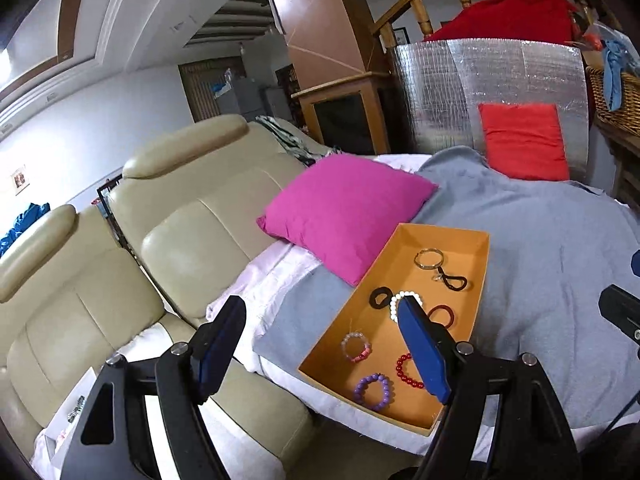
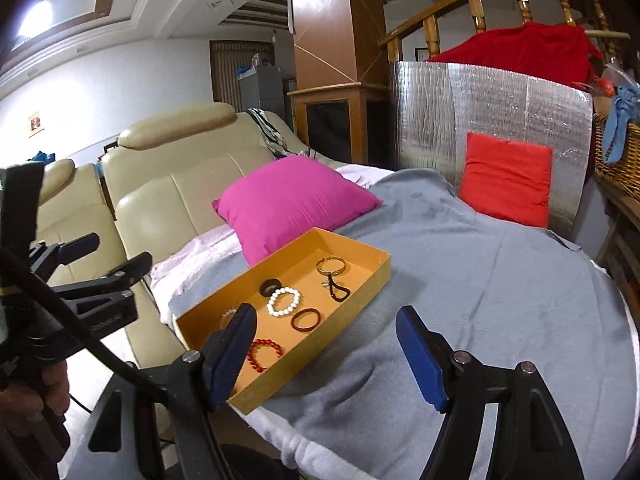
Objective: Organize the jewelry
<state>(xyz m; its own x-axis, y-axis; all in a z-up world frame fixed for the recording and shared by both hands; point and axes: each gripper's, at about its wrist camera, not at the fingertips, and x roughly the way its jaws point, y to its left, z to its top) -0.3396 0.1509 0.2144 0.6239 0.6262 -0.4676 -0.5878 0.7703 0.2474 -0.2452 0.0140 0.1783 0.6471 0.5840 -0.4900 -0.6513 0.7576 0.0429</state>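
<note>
Jewelry is gathered in the orange tray point(image 2: 360, 280) on the grey blanket point(image 2: 480, 280): a white bead bracelet point(image 2: 284, 301) lies ahead of the right gripper point(image 2: 326, 354), whose jaws are released and empty. The left gripper point(image 1: 320, 354) is likewise spread, nothing grasped.

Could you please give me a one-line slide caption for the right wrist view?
Open hand-held gripper above an orange tray of bracelets on a grey blanket, pink cushion behind.

Grey blanket point(image 2: 460, 272) bears orange tray point(image 2: 360, 280); pink cushion point(image 2: 292, 200).
</note>
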